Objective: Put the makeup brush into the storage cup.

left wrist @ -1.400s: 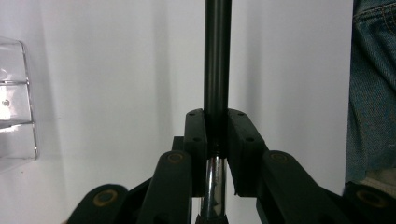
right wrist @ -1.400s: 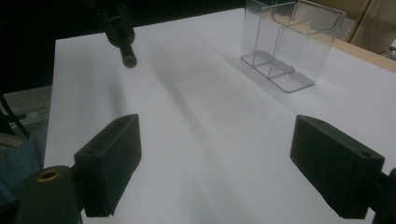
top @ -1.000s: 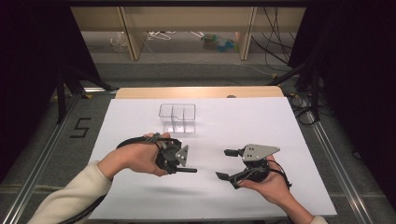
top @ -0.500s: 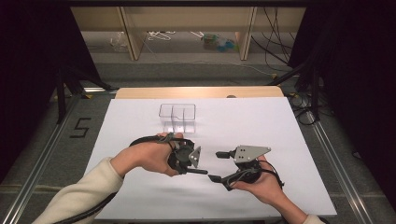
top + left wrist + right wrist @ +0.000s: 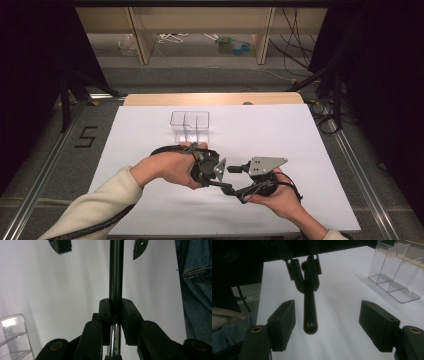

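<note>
The left gripper (image 5: 220,172) has its fingers (image 5: 104,312) clamped on a black rod (image 5: 116,270), held above the white bench (image 5: 280,130) near its front middle. The rod's rounded end reaches between the fingers (image 5: 283,322) of the right gripper (image 5: 235,182), which have just been closing but stand apart, clear of the rod on both sides. A clear box (image 5: 190,125) stands well back from both grippers; the bench edges left and right lie well apart from them.

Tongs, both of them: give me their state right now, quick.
Left tongs: shut on the slim black rod with a chrome section.
Right tongs: open, just been closing, the rod's rounded end between them, untouched.
</note>
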`<state>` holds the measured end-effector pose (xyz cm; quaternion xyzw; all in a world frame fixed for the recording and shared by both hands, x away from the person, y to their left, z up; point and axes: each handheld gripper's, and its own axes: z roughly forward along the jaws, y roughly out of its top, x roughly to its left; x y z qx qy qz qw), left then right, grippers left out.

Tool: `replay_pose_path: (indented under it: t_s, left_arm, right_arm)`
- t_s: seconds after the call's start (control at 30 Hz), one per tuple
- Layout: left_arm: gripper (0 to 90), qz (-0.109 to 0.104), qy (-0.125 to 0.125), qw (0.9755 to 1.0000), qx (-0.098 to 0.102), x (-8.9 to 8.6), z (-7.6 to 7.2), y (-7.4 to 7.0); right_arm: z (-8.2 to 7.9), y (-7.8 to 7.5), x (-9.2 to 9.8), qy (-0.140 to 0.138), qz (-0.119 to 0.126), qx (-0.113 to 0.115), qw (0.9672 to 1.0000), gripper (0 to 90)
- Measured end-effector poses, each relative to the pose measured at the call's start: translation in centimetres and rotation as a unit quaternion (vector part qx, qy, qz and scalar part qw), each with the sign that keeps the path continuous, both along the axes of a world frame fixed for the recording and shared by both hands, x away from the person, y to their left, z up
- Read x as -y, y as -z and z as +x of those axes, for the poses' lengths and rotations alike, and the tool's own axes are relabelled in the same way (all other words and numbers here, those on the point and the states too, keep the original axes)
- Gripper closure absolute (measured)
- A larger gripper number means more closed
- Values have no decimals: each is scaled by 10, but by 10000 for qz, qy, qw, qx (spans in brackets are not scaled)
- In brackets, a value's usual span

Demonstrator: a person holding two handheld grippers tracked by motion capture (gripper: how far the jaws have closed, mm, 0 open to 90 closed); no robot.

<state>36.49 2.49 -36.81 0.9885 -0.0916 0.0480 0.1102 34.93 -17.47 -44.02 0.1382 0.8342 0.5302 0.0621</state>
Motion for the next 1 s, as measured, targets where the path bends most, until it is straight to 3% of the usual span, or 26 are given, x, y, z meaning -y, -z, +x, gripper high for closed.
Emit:
replay_pose_path:
  t_s: [0.1, 0.13, 0.17, 0.2, 0.27, 0.3, 0.37, 0.63, 1.0]
  left_arm:
    - [785, -28, 44, 10000, 20, 2, -1, -1]
    - [786, -165, -69, 9998, -55, 2, -3, 1]
    - [786, -31, 74, 10000, 30, 3, -1, -1]
    - [786, -99, 28, 9999, -2, 4, -2, 0]
    - [786, -34, 96, 9999, 41, 5, -1, -1]
    - [786, -151, -1, 9999, -15, 5, -3, 1]
    - [786, -39, 134, 9999, 49, 6, -2, -1]
    - [786, -29, 154, 9998, 149, 8, -2, -2]
    - [783, -50, 176, 9998, 112, 9, -2, -2]
  right_arm:
    - [-1, 1, -1, -21, 24, 46, 10000, 421]
    - [-1, 1, -1, -83, -11, -11, 10000, 455]
    - [-1, 2, -1, -120, -29, -39, 9999, 475]
    - [-1, 1, -1, -193, -105, -41, 9998, 494]
    - [-2, 3, -2, -198, -79, -3, 9998, 542]
    - [-2, 3, -2, -206, -80, 13, 9998, 566]
    - [-3, 2, -2, -227, -49, -28, 9997, 619]
    - [-4, 1, -1, -337, -119, -66, 9993, 787]
    - [-8, 0, -2, -256, -210, -89, 9994, 794]
